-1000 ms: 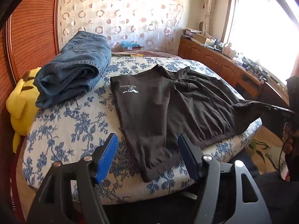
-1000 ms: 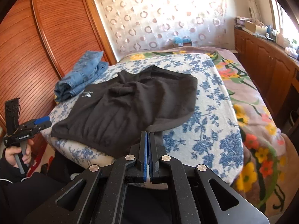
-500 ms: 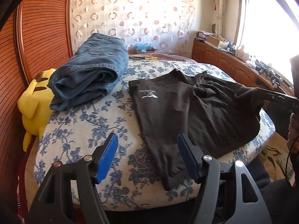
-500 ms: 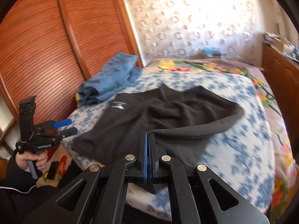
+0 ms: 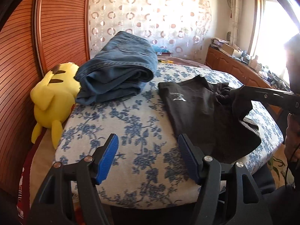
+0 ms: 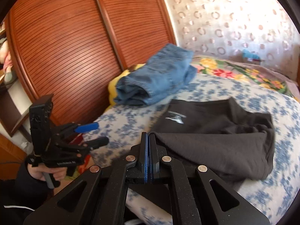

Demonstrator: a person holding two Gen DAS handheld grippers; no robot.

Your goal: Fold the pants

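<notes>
Black pants (image 5: 202, 112) with a small white logo lie on the bed's blue-flowered cover (image 5: 112, 116). My right gripper (image 6: 148, 134) is shut on an edge of the black pants (image 6: 215, 146) and holds that part lifted and doubled over the rest. In the left wrist view the right gripper (image 5: 236, 91) reaches in from the right with dark cloth hanging from its tip. My left gripper (image 5: 148, 138) stands open over the bed's near edge, left of the pants, with nothing between its blue pads. From the right wrist view the left gripper (image 6: 97, 134) is beside the bed's corner, held by a hand.
Folded blue jeans (image 5: 121, 75) lie at the bed's far left, next to a yellow plush toy (image 5: 52, 97). A slatted wooden wardrobe (image 5: 56, 28) stands left of the bed. A wooden sideboard (image 5: 234, 69) with clutter runs under the window on the right.
My right gripper has carried the gripped part of the black pants to the left, over the rest. My left gripper has shifted left, off the pants' hem and onto bare cover.
</notes>
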